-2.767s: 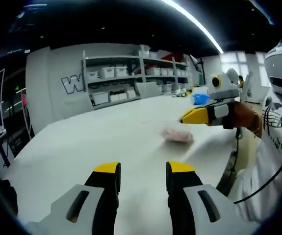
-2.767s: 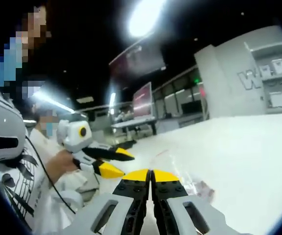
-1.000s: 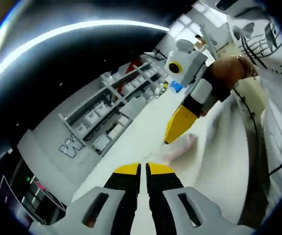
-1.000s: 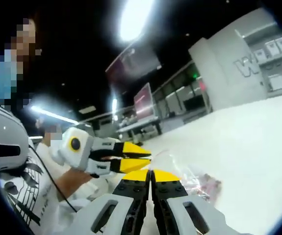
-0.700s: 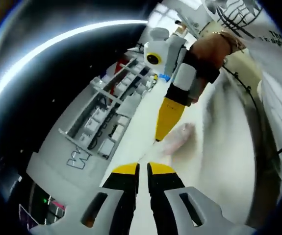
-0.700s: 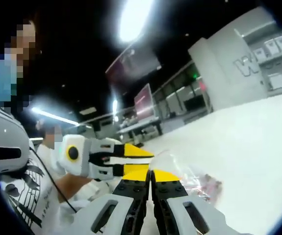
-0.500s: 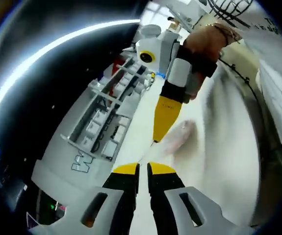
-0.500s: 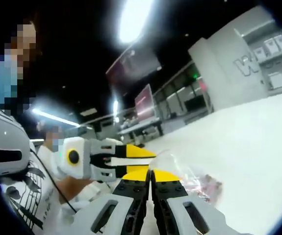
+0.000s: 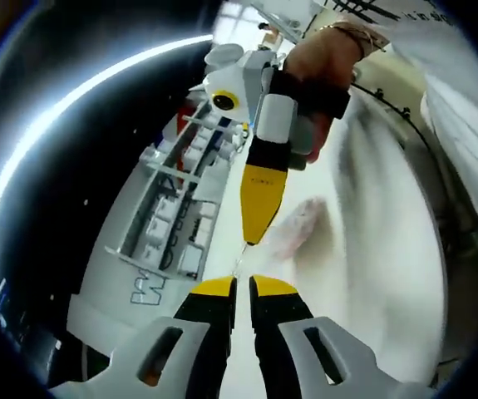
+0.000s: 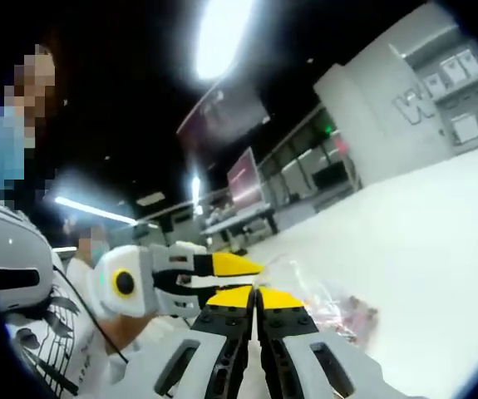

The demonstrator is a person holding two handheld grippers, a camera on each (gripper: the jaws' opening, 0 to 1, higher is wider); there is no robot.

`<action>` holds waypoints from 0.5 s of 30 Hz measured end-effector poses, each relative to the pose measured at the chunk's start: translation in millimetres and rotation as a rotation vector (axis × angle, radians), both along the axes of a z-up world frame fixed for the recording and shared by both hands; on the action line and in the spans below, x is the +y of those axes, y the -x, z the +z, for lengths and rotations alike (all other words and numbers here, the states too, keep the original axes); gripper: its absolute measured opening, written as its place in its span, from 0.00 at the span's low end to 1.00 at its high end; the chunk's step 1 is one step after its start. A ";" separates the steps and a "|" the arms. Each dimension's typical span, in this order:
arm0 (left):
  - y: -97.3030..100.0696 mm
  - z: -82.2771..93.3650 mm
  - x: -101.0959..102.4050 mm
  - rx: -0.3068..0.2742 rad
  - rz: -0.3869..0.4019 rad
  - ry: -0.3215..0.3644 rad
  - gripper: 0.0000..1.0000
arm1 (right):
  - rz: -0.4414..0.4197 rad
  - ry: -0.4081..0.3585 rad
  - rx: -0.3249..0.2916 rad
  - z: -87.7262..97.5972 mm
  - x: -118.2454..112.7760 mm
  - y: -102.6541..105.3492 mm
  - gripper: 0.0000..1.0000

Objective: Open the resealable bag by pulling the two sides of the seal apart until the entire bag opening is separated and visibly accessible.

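The clear resealable bag (image 9: 298,226) with pink contents is lifted over the white table (image 9: 372,274). A thin edge of its film runs down to my left gripper (image 9: 243,287), whose yellow-tipped jaws stand almost together on it. The right gripper (image 9: 251,241), held by a hand (image 9: 317,71), points down from above with its tip just beyond my left jaws. In the right gripper view my right gripper (image 10: 255,295) is shut on the bag's rim. The bag (image 10: 334,306) spreads out beyond it, and the left gripper (image 10: 251,270) comes in from the left, close against it.
Grey shelving (image 9: 180,216) with white bins stands along the far wall. The white table (image 10: 438,249) stretches wide to the right. A person in a white printed shirt (image 10: 31,349) is close on the left. Screens and desks (image 10: 243,187) stand in the dark background.
My left gripper went from open to shut and came up to the bag's rim beside the right gripper. The left gripper view has rolled since; the right gripper has stayed shut on the bag.
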State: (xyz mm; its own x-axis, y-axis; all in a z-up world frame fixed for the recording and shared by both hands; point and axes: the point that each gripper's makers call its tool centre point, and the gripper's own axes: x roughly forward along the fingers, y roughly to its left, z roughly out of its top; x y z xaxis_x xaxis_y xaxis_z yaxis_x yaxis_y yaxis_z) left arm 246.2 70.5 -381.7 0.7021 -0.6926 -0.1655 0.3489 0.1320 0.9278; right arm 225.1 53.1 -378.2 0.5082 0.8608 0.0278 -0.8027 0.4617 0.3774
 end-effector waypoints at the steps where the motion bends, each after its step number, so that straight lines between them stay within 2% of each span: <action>1: -0.2 1.2 -0.1 -0.004 0.000 -0.001 0.07 | 0.002 0.000 0.001 -0.3 0.6 0.3 0.00; 7: -3.3 6.3 5.6 -0.037 0.022 -0.018 0.07 | -0.002 -0.036 0.025 1.5 -1.8 -2.0 0.00; 11: -4.8 5.5 9.4 -0.052 0.031 -0.045 0.07 | 0.000 -0.036 0.029 1.0 -0.6 -0.6 0.00; 15: -6.1 12.6 10.4 -0.088 0.051 -0.054 0.07 | 0.003 -0.036 0.030 0.5 1.3 0.1 0.00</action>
